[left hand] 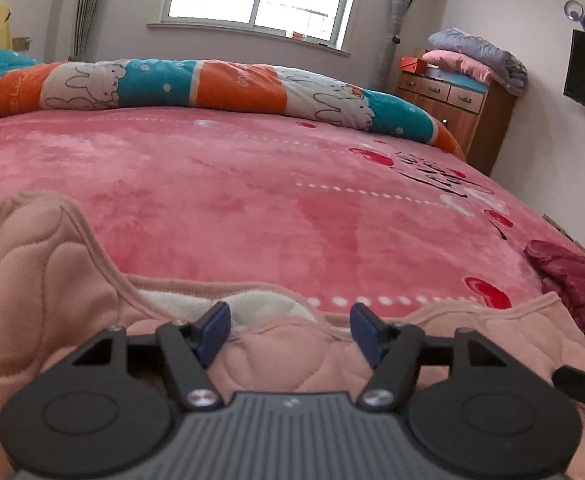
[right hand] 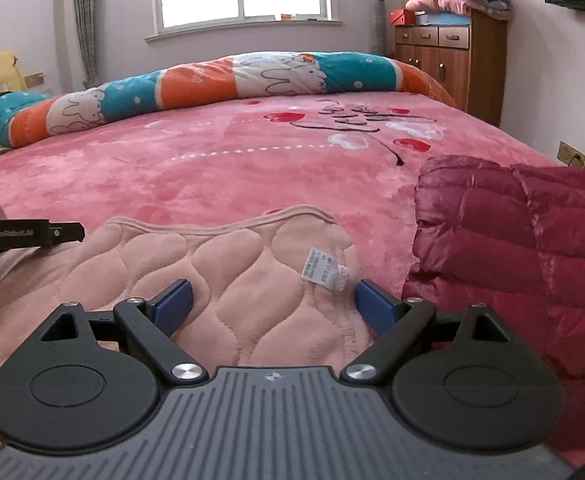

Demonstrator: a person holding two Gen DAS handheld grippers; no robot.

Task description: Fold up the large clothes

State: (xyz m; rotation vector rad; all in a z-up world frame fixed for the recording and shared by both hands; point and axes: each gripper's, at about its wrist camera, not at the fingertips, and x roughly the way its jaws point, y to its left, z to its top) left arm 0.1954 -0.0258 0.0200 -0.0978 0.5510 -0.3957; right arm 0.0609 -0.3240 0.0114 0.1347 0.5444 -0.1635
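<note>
A pale pink quilted garment [left hand: 44, 280] lies on the pink bed cover [left hand: 220, 184], its white fleece lining [left hand: 180, 302] showing at an opening. My left gripper [left hand: 289, 330] hovers over its far edge, open, blue pads apart with only cloth beneath. In the right wrist view the same garment [right hand: 220, 276] spreads below my right gripper [right hand: 272, 304], which is open wide above the quilted cloth near a white care label [right hand: 318, 266]. The left gripper's black finger [right hand: 28, 234] juts in from the left edge there.
A dark red puffer jacket [right hand: 512, 248] lies folded on the bed to the right [left hand: 572, 276]. A rolled orange and teal rabbit-print quilt [left hand: 212, 84] lines the far side. A wooden dresser [right hand: 452, 56] with stacked bedding stands by the right wall.
</note>
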